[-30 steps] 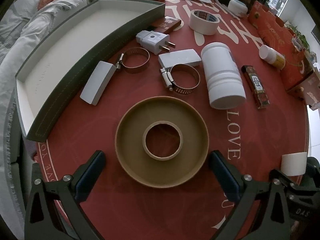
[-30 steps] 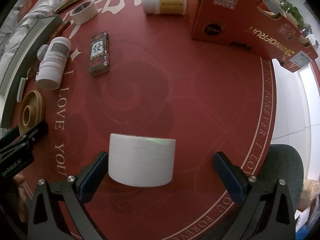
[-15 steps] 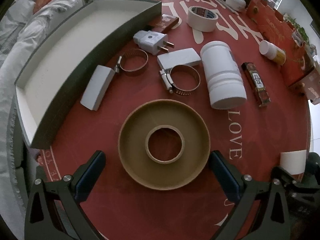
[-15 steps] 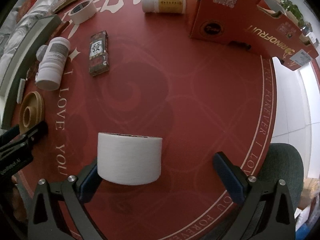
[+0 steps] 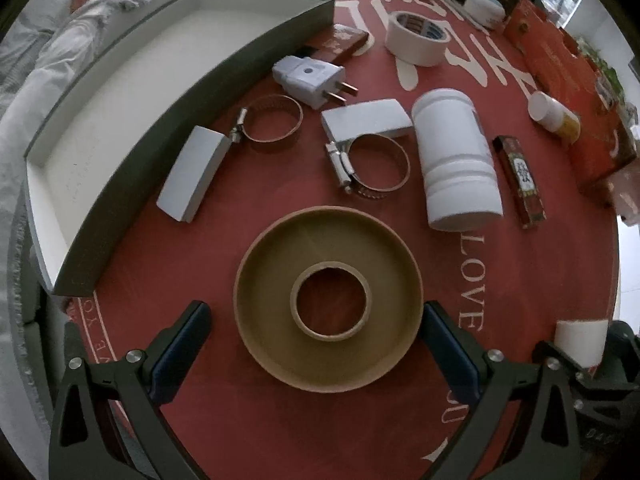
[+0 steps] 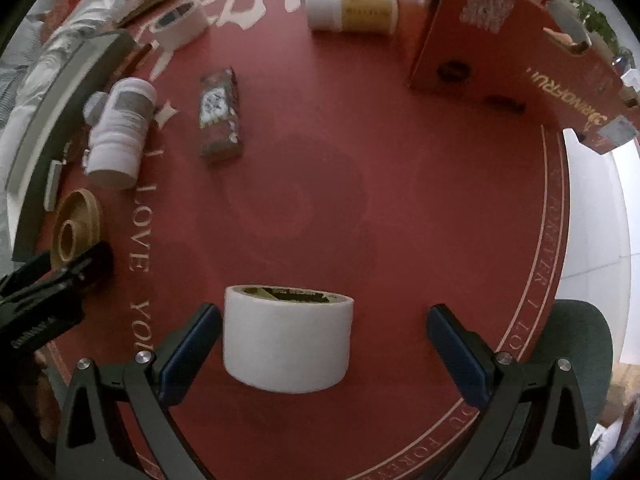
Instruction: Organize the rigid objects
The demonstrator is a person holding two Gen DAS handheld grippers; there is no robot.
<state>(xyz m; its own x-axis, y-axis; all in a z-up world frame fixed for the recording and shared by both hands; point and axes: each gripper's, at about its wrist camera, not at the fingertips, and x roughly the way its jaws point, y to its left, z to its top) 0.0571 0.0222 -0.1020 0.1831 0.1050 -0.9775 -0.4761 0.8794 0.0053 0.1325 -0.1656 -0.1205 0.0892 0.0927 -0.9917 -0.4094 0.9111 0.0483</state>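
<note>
A tan ring-shaped spool (image 5: 328, 304) lies flat on the red tablecloth, between the fingers of my open left gripper (image 5: 314, 334); the right pad is close to its rim. A white tape roll (image 6: 288, 338) stands between the fingers of my open right gripper (image 6: 322, 342), close to the left pad. The roll also shows in the left wrist view (image 5: 580, 338). A grey box with a white inside (image 5: 192, 96) lies at the left. Beside it lie two hose clamps (image 5: 372, 168), two white blocks (image 5: 192, 172), a white plug (image 5: 310, 78) and a white jar (image 5: 458, 160).
A masking tape roll (image 5: 416, 42), a small red packet (image 5: 520, 180), a pill bottle (image 6: 352, 10) and a red carton (image 6: 512, 56) lie farther back. The table's round edge (image 6: 560, 264) runs at the right, with a green seat (image 6: 580, 344) beyond it.
The left gripper has moved forward, so the tan spool sits deeper between its fingers. The right gripper has shifted; the white roll shows its top opening and sits nearer the middle than 0.5 s ago.
</note>
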